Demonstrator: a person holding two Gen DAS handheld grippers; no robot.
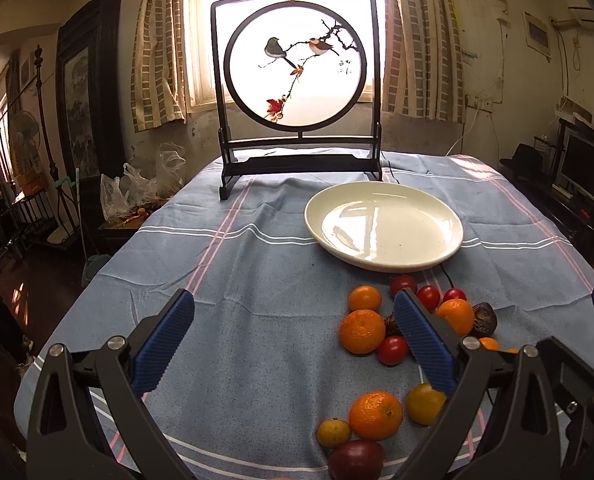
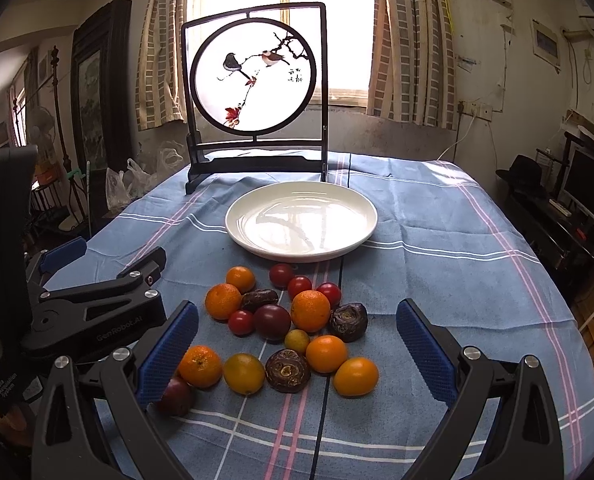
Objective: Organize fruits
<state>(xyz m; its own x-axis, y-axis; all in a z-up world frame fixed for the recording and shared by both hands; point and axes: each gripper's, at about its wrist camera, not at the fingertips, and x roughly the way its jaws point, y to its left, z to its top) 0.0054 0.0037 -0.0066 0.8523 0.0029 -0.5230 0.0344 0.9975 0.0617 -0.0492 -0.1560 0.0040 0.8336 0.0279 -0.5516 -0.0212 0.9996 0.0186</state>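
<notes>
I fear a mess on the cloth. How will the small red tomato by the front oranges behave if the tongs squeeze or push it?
The small red tomato looks round and glossy, so a push would probably roll it into the dark plum beside it. Its skin seems thin; hard squeezing may burst it. It is likely light.

Left claw (image 1: 295,312) and right claw (image 2: 297,320), black angular arms, ribbed blue finger pads (image 1: 165,344), silver screws, white "GenRobot.AI" lettering

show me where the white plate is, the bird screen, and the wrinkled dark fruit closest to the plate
white plate (image 2: 361,210), right wrist view, on its right rim.
bird screen (image 2: 253,76), right wrist view, on the round panel's middle.
wrinkled dark fruit (image 2: 348,321), right wrist view, on its top face.
</notes>
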